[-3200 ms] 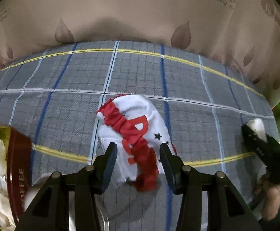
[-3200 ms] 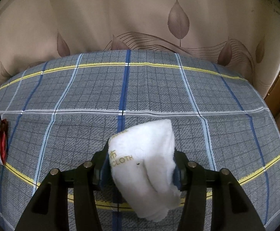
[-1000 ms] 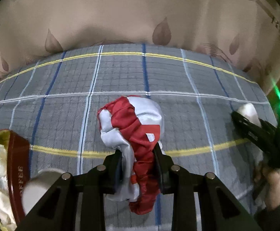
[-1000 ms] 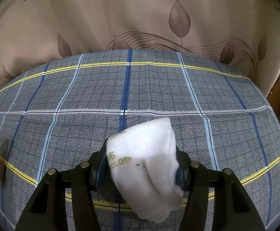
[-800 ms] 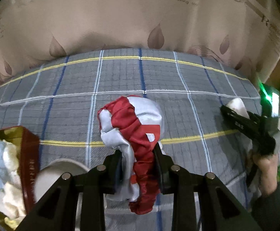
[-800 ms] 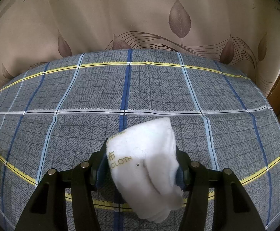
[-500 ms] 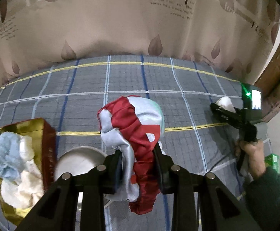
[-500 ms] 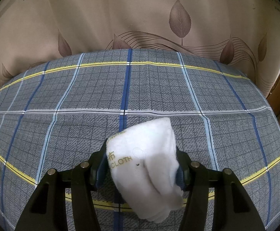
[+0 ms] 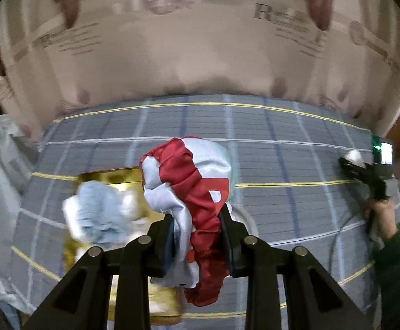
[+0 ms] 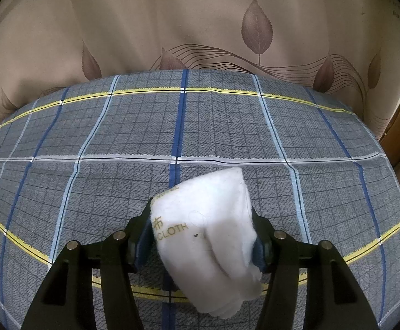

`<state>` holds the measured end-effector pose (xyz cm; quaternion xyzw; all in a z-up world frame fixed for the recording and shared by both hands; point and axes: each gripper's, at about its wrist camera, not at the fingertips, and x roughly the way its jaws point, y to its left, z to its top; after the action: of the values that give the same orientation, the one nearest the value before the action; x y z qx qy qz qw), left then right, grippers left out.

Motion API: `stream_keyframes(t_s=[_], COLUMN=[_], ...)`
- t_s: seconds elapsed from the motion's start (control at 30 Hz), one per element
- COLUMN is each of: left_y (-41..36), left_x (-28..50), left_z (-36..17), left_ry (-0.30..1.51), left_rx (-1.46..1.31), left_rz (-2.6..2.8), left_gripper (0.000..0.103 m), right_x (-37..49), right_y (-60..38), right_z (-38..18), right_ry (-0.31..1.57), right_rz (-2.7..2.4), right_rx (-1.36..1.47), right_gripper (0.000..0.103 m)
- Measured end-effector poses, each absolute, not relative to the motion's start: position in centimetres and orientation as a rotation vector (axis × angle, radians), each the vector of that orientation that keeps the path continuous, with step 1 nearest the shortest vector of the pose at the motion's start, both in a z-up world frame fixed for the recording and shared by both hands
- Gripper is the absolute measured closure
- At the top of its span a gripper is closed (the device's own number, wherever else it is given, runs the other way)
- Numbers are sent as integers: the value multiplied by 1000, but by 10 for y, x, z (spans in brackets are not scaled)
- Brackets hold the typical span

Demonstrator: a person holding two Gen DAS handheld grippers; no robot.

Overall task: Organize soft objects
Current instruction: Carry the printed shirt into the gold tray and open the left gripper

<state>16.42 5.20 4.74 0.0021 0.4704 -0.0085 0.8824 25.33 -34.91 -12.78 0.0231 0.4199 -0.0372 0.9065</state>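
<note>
Left claw [image 9: 197, 236] grips a red-white cloth [image 9: 191, 181] (hanging loose; could snag the box [image 9: 109, 174]); right claw [image 10: 201, 236] grips a towel [image 10: 208, 225]

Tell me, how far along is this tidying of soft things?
Partly done: the gold tin already holds a pale blue cloth. In hand: the left gripper grips a red-and-white cloth above the tin, and the right gripper holds a white towel. Both remain to be put away.
</note>
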Motion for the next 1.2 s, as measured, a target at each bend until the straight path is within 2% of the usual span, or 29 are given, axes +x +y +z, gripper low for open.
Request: stream_keyframes(t_s=[0.4, 0.9, 1.13, 1.2], left_y=[132, 145, 149, 146], left_x=[165, 190, 200, 202], left_z=[40, -25, -40, -42], left_ry=[1019, 1111, 1108, 1112], left_rx=[-25, -28, -19, -6], left_rz=[116, 88, 101, 88], left_gripper=[74, 74, 67, 61], right_x=[253, 254, 254, 254], right_y=[-349, -350, -350, -350], right_z=[-128, -129, -129, -129], right_ry=[869, 871, 872, 872], right_rz=[-77, -76, -77, -76], right_rx=[46, 47, 46, 47], right_gripper=[47, 46, 45, 45])
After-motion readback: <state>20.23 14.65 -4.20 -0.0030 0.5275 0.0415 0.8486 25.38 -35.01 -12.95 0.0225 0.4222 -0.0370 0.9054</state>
